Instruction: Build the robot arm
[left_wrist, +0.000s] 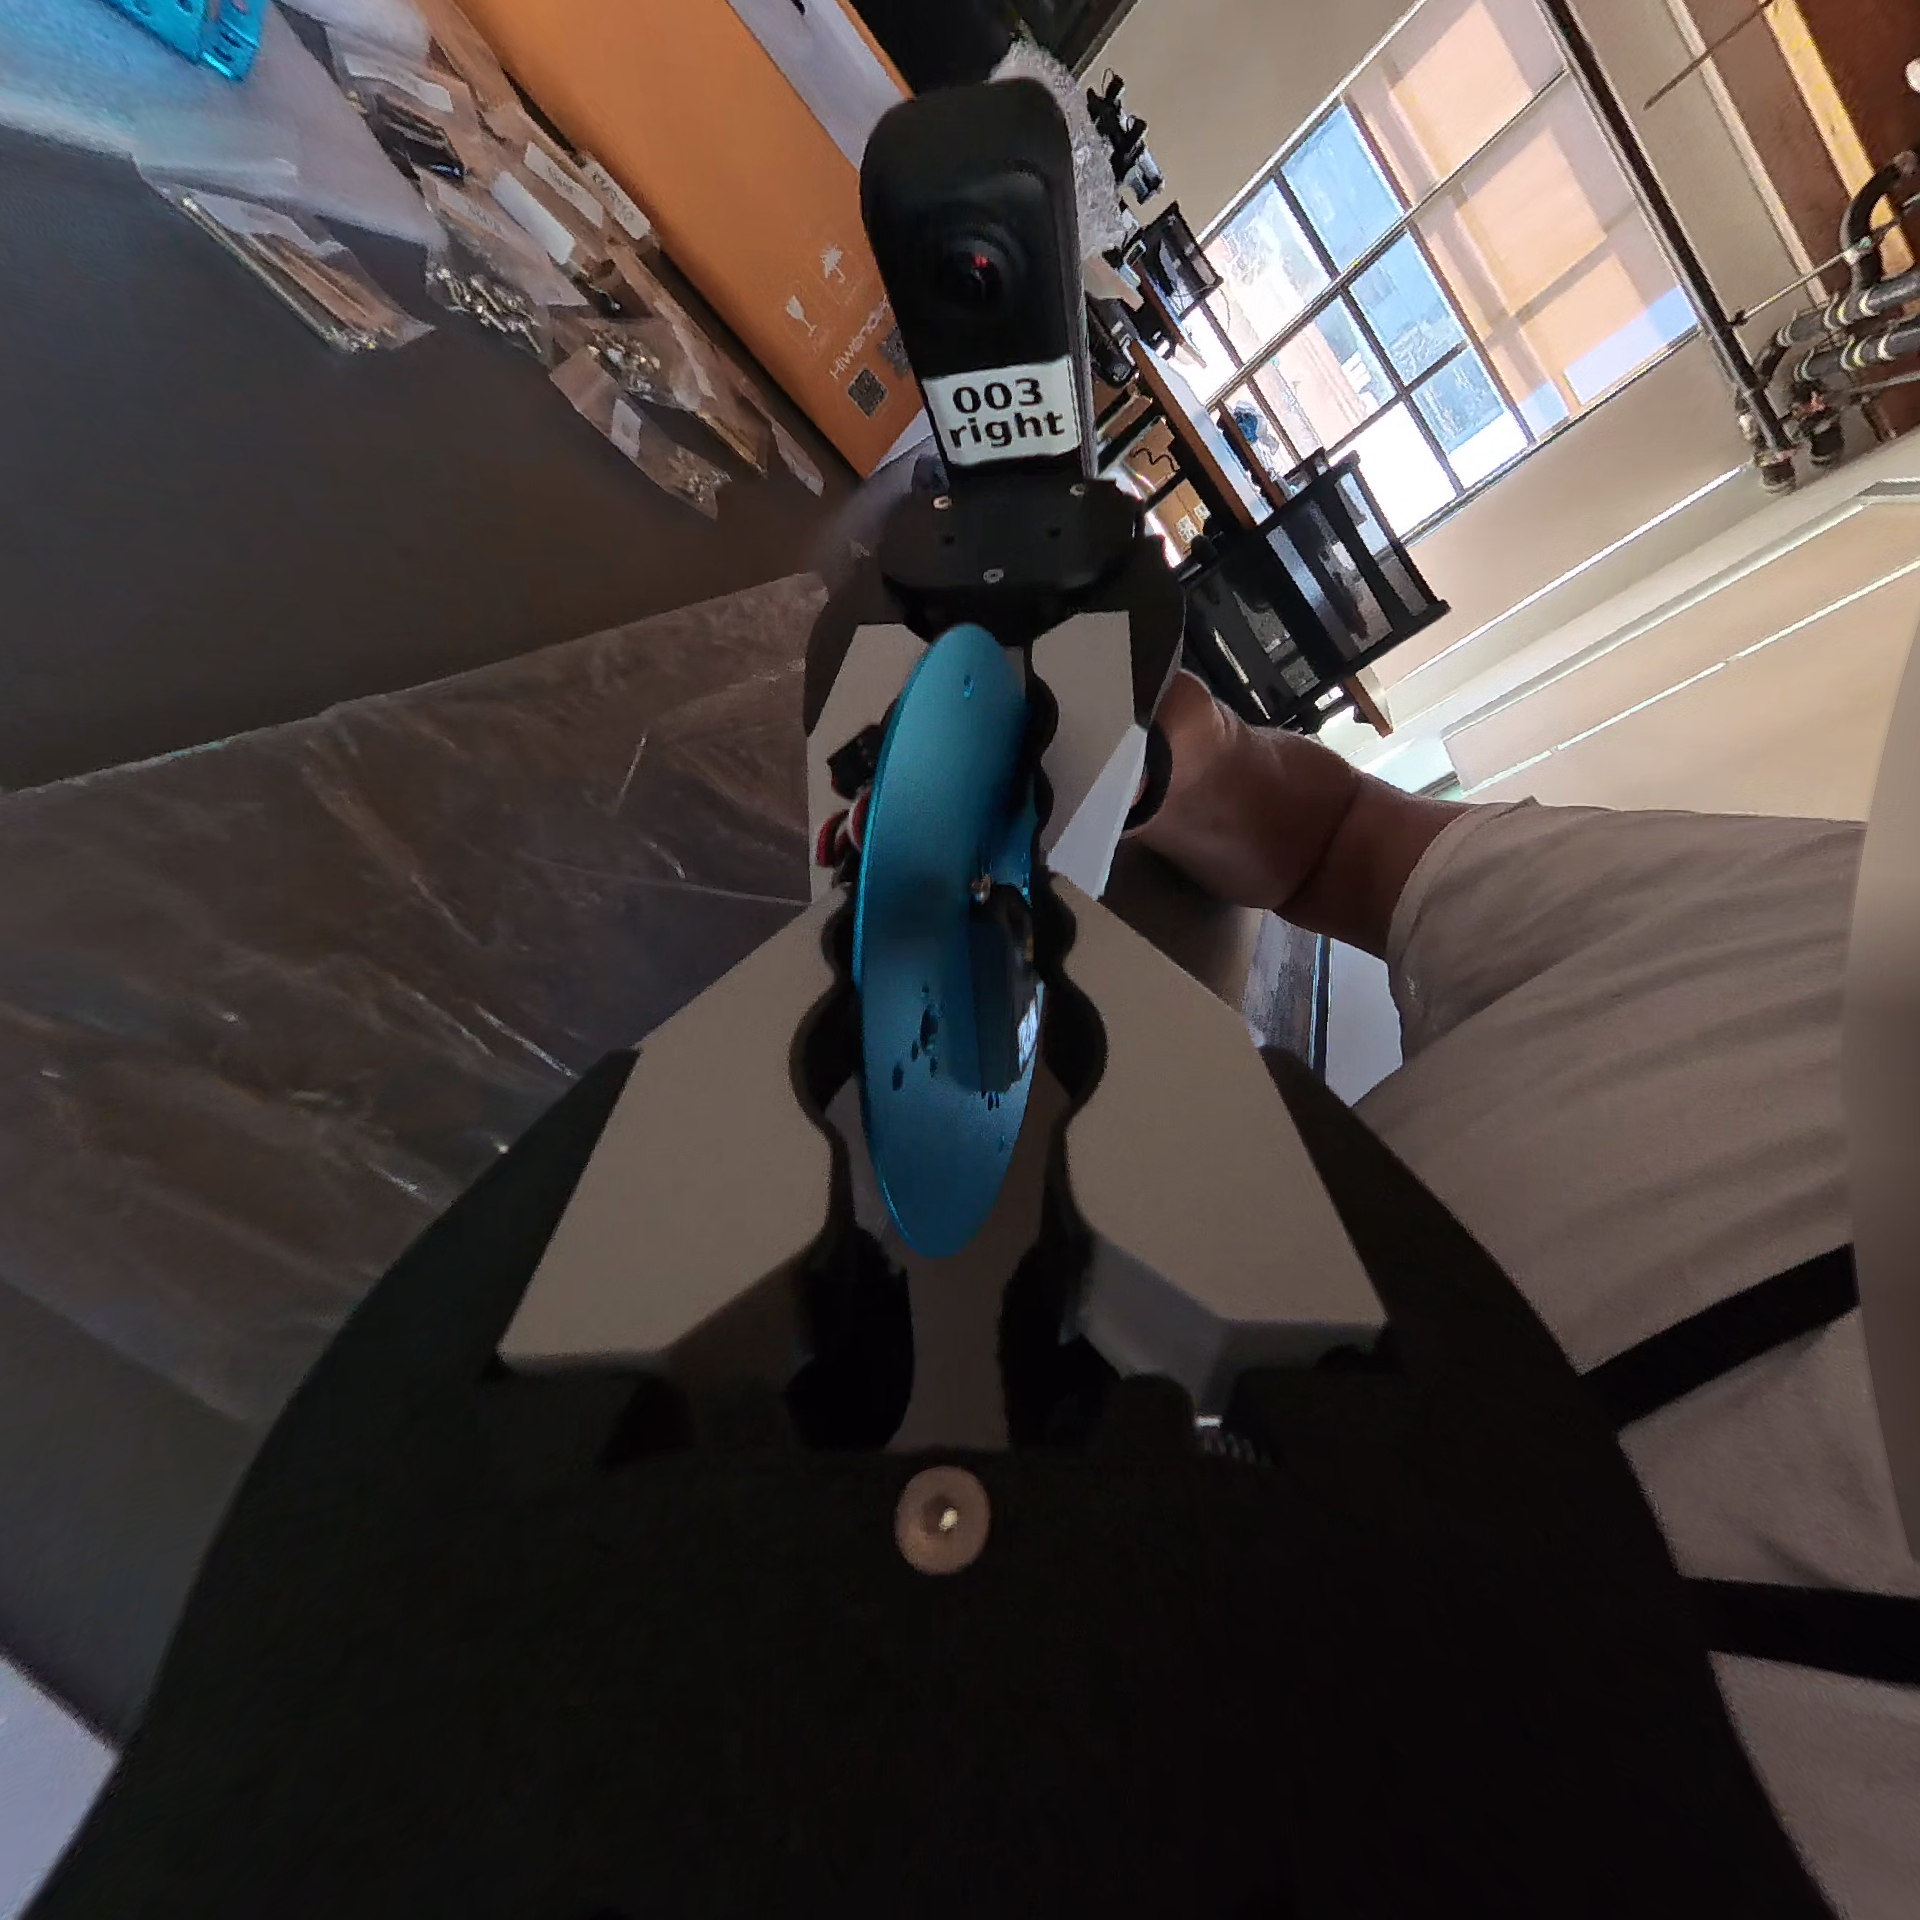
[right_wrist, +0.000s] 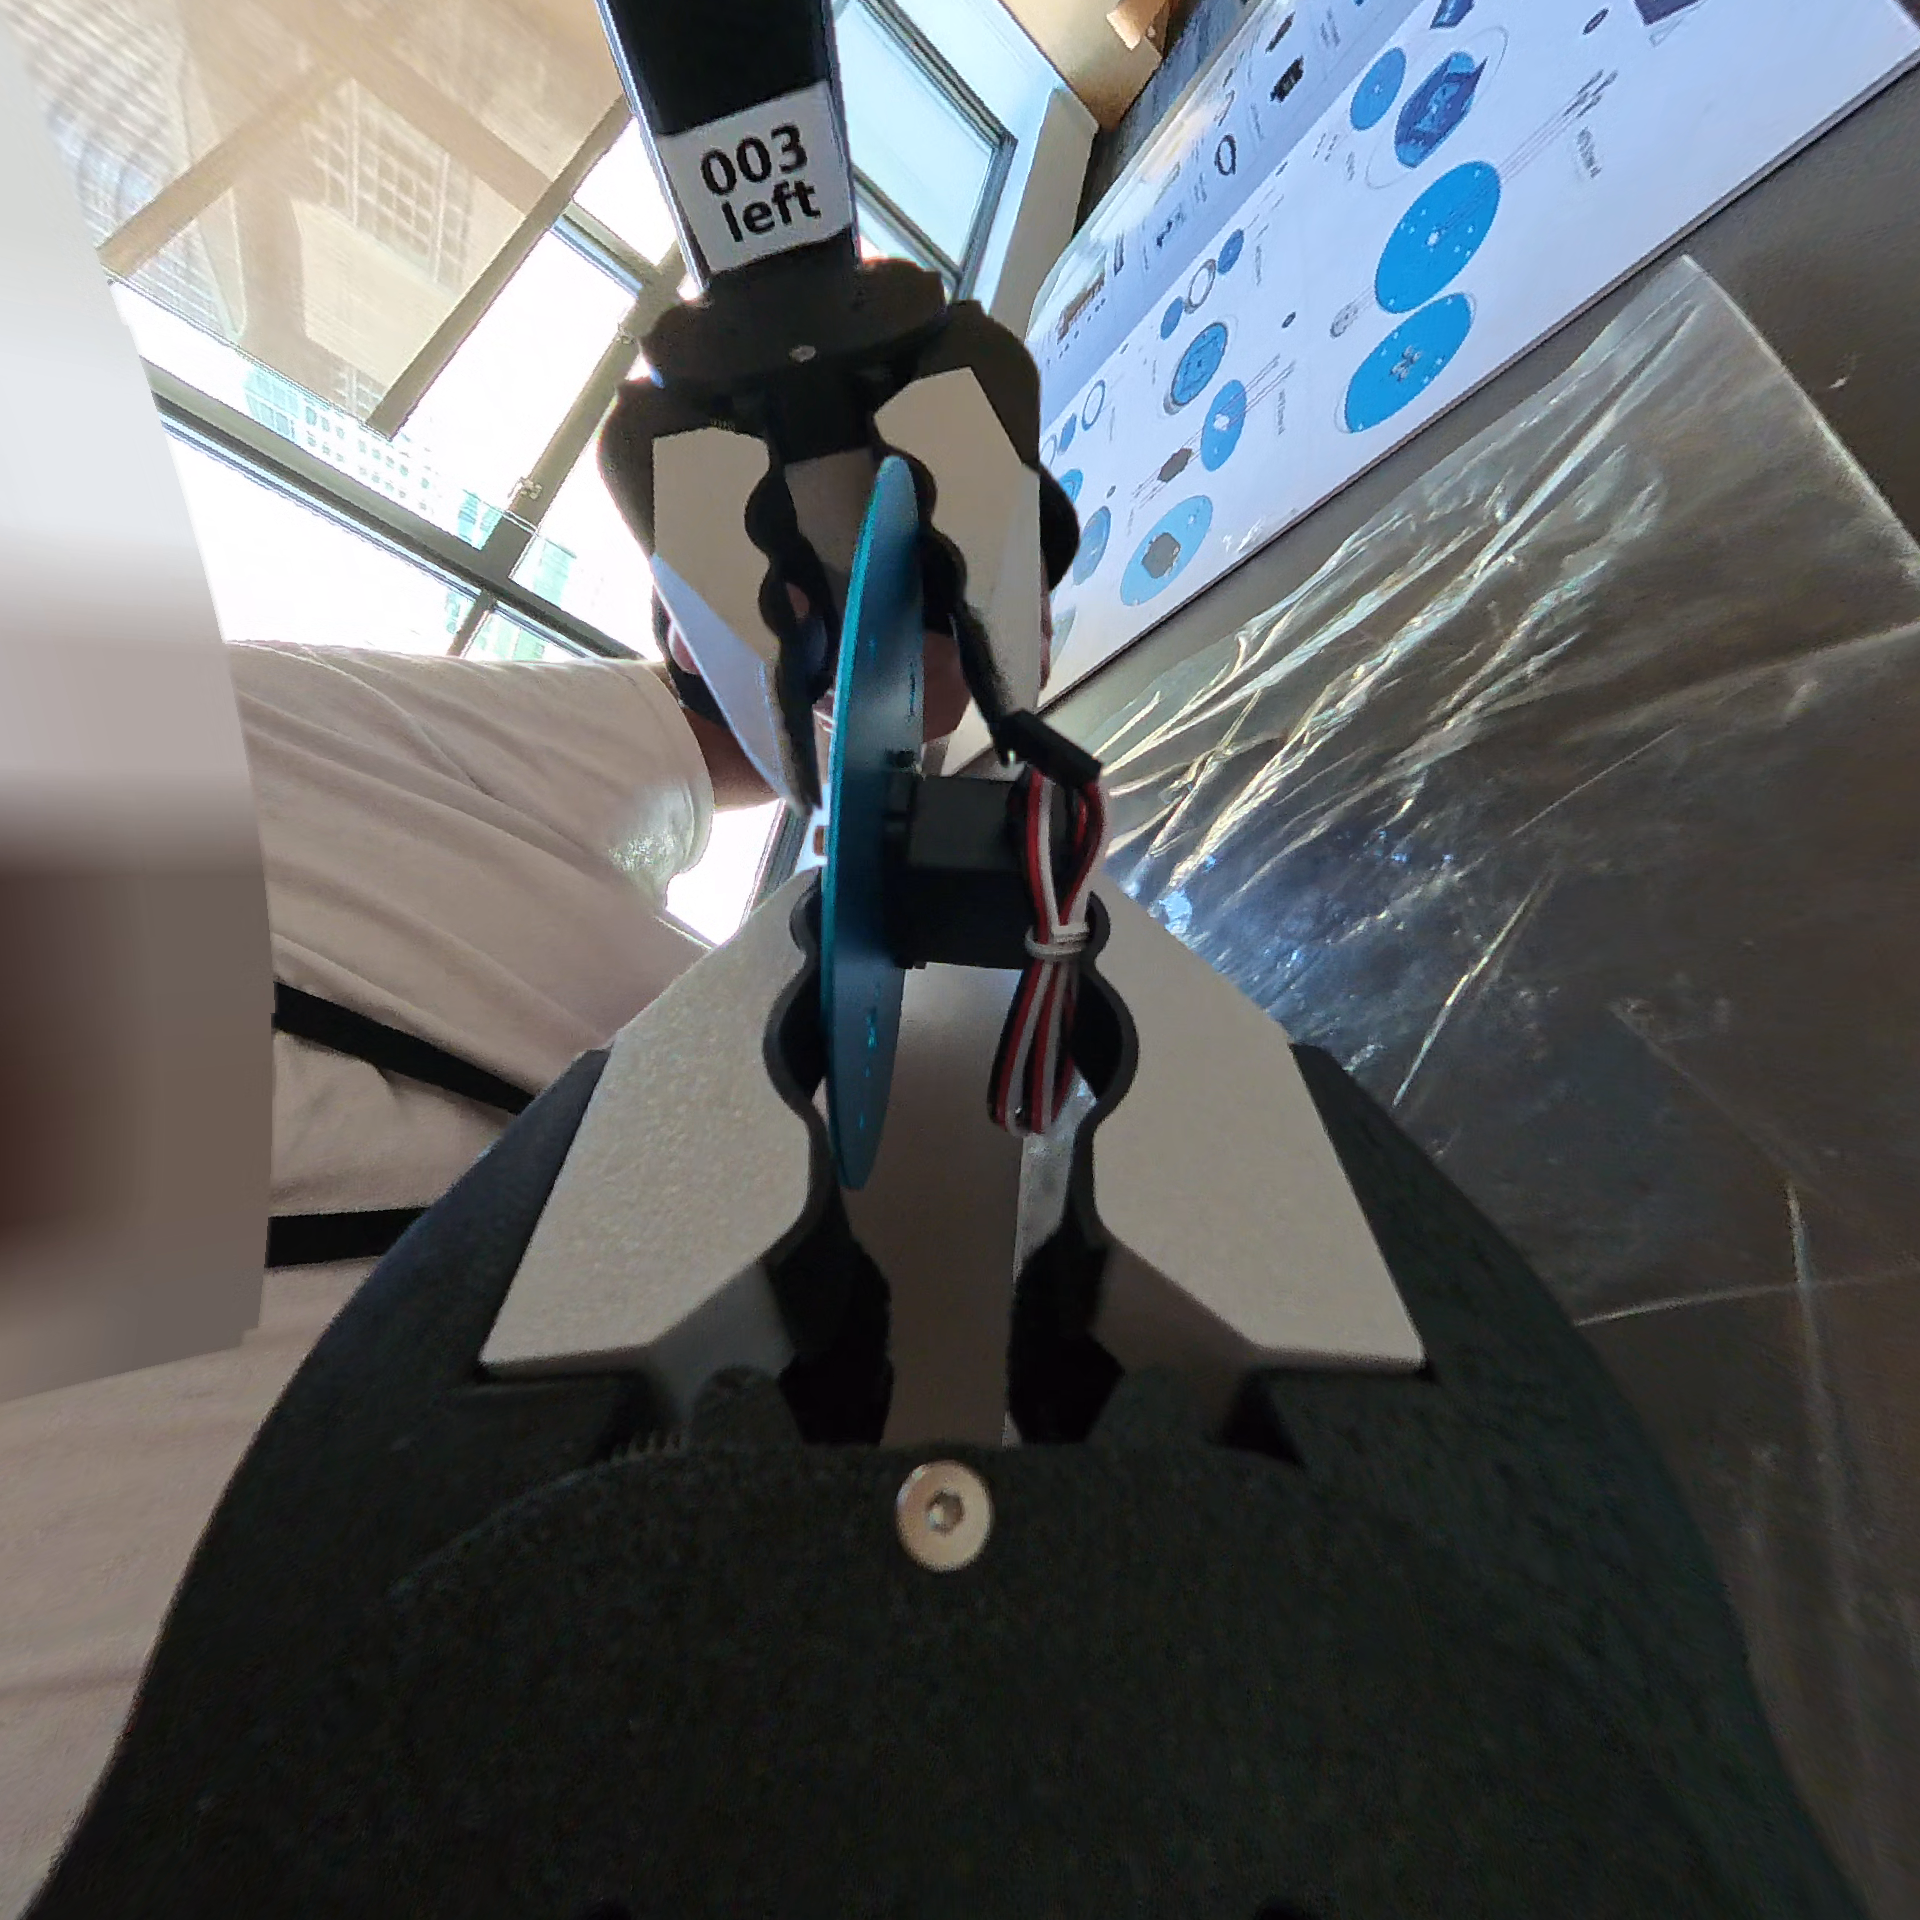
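A blue metal disc (left_wrist: 935, 1143) (right_wrist: 868, 1039) with a black servo (right_wrist: 956, 883) and its red, white and black wire bundle (right_wrist: 1044, 1039) is held edge-on in the air between two grippers that face each other. My left gripper (left_wrist: 945, 904) is shut on one side of the disc; it also shows far off in the right wrist view (right_wrist: 894, 748). My right gripper (right_wrist: 951, 894) closes on the opposite side, one pad against the disc and the other by the wires. It also shows in the left wrist view (left_wrist: 966, 790), with a camera above it.
A crinkled clear plastic sheet (left_wrist: 416, 883) (right_wrist: 1455, 831) covers the dark table below. A printed sheet with blue disc drawings (right_wrist: 1351, 291) lies beyond it. Bags of small parts (left_wrist: 582, 343) and an orange carton (left_wrist: 727, 187) lie farther off. A person's hand (left_wrist: 1247, 810) and light sleeve are close by. My left and right fingertips are right by each other.
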